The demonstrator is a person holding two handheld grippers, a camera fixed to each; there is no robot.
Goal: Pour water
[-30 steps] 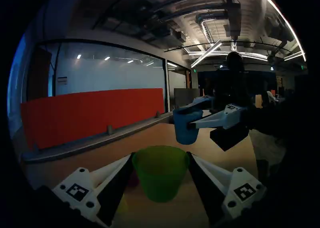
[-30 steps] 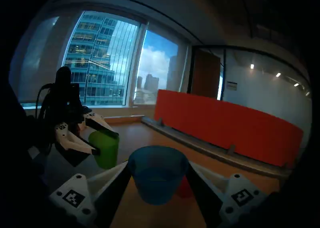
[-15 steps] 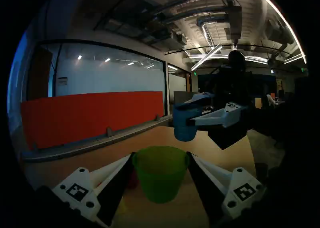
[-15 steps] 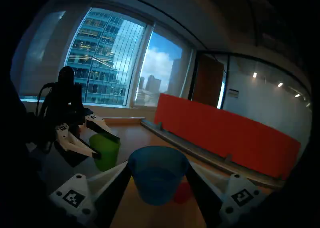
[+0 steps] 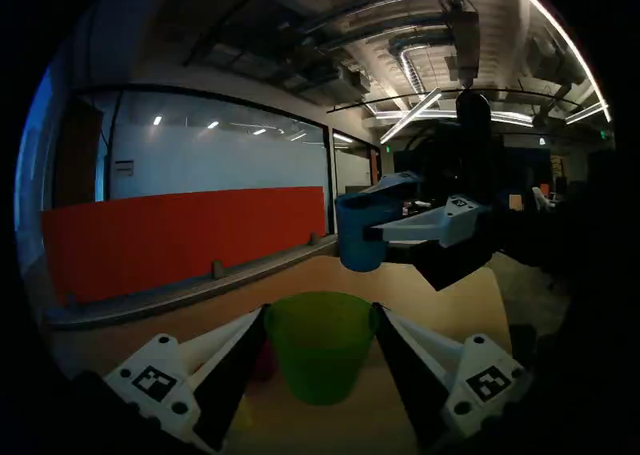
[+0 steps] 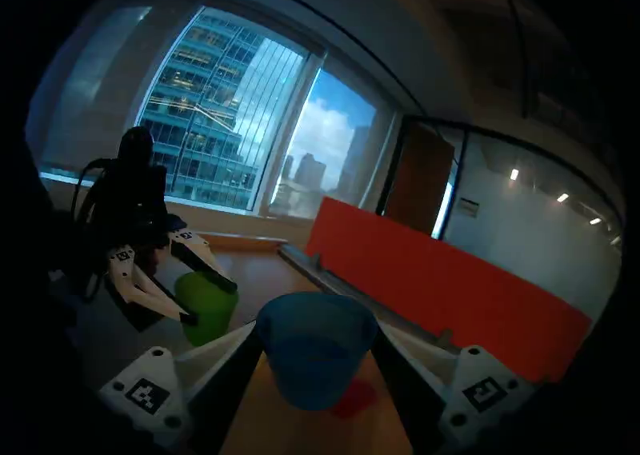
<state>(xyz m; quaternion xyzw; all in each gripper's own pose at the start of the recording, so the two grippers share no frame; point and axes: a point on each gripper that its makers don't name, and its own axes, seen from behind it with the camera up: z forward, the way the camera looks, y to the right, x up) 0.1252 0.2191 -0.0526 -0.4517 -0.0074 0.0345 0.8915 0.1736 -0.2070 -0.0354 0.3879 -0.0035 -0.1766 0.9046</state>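
In the left gripper view my left gripper (image 5: pixel 320 339) is shut on a green cup (image 5: pixel 321 347), held upright above the wooden table (image 5: pixel 448 291). Farther off, the right gripper (image 5: pixel 376 235) holds a blue cup (image 5: pixel 360 235), tilted slightly, higher than the green cup's rim. In the right gripper view my right gripper (image 6: pixel 316 359) is shut on the blue cup (image 6: pixel 314 361), which has water inside. The left gripper (image 6: pixel 192 295) with the green cup (image 6: pixel 206 306) is at the left, lower down.
An orange partition (image 5: pixel 184 231) (image 6: pixel 448 295) runs along the table's far edge. A red object (image 6: pixel 354 397) lies on the table below the blue cup. Large windows (image 6: pixel 216 151) stand behind the left gripper. A person's dark outline (image 5: pixel 472 159) stands behind the right gripper.
The right gripper has lifted the blue cup higher and brought it nearer the green cup, tilting a little. The left gripper and green cup have stayed almost still.
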